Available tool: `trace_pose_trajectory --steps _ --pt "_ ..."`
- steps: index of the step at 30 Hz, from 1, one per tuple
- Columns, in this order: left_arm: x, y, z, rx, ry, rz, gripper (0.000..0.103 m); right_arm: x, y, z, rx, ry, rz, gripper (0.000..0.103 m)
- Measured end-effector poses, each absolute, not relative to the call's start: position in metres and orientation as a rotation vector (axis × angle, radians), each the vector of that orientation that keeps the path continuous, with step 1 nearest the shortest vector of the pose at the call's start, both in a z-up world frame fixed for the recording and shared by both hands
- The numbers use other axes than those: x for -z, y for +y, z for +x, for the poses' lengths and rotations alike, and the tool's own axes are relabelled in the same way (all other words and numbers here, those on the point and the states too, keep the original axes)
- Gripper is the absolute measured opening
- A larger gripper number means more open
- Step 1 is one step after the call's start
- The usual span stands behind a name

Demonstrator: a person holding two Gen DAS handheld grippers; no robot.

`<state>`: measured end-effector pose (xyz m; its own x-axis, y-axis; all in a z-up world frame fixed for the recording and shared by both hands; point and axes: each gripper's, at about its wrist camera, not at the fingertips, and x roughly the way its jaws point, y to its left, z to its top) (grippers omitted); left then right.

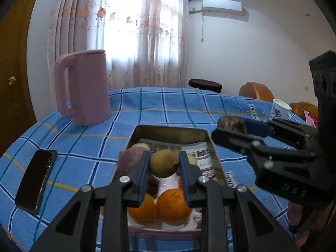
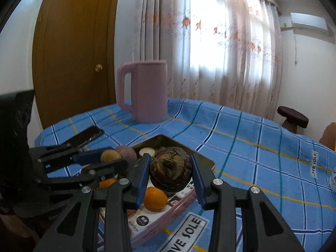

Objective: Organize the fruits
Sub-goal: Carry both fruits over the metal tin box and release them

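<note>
Your left gripper (image 1: pixel 164 163) has its jaws narrowed onto a small greenish-brown fruit (image 1: pixel 163 163), pads pressing both its sides, above the tin tray (image 1: pixel 172 130) on the counter (image 1: pixel 84 142). Your right gripper (image 2: pixel 170 172) clamps a larger dark brown wrinkled fruit (image 2: pixel 170 171) with jaws somewhat wider, over the tray's near corner. 2 oranges (image 1: pixel 173 206) lie in the tray below.

The oranges (image 1: pixel 172 206) in the tin (image 1: pixel 168 129) are being partly hidden by the left claw (image 1: pixel 164 176); the paper cup (image 2: pixel 334 178) is being cut off by the edge.
</note>
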<state>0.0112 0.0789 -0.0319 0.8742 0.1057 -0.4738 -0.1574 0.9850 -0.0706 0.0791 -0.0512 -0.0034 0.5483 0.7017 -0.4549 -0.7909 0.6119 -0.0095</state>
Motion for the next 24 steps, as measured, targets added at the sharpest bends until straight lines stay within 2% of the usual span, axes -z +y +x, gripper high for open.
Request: trace_pose_trajectory --steps 16,21,24 --pt "0.044 0.088 0.013 -0.134 0.555 -0.099 0.03 0.038 -0.029 0.078 -0.948 0.601 -0.331 0.04" --pt "0.044 0.085 0.014 -0.141 0.56 -0.083 0.033 0.039 -0.033 0.079 -0.947 0.609 -0.319 0.04" --pt "0.043 0.084 0.014 -0.152 0.565 -0.081 0.041 0.038 -0.036 0.079 -0.946 0.607 -0.305 0.042"
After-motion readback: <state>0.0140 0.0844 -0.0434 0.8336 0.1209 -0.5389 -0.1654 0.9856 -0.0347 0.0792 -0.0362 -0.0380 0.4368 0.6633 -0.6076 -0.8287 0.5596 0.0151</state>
